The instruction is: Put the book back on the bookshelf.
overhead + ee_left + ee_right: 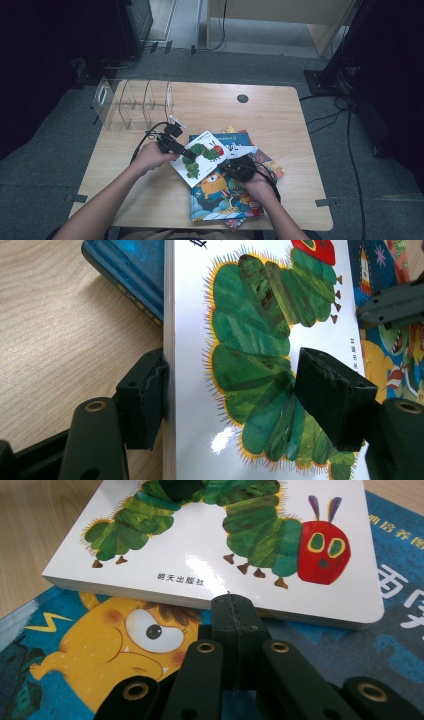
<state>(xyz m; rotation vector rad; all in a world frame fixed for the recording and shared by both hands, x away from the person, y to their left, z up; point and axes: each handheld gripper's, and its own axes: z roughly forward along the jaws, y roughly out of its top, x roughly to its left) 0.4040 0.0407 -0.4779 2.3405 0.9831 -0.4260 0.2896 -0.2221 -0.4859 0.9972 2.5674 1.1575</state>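
Grey carpet floor, dark room, cables trailing at 3 o'clock. Wooden desk, rounded corners, with a round cable hole at 12 o'clock. Clear acrylic rack, divided into slots, at the desk's 10 o'clock corner. Stack of picture books at desk centre, towards 5 o'clock; the monster book, blue cover with a yellow one-eyed creature, lies flat near the top of the stack. Caterpillar book, white cover, lies on the stack, its spine edge overhanging at 9 o'clock and its near edge resting on the monster book. Left gripper, held in the person's left hand, at the book's 9 o'clock edge: jaws spread and straddling the book, one at the spine edge, the other over the cover; whether they press on it cannot be told. Right gripper, at the book's 5 o'clock edge: jaws clenched together, tip touching the book's near edge, nothing between them.
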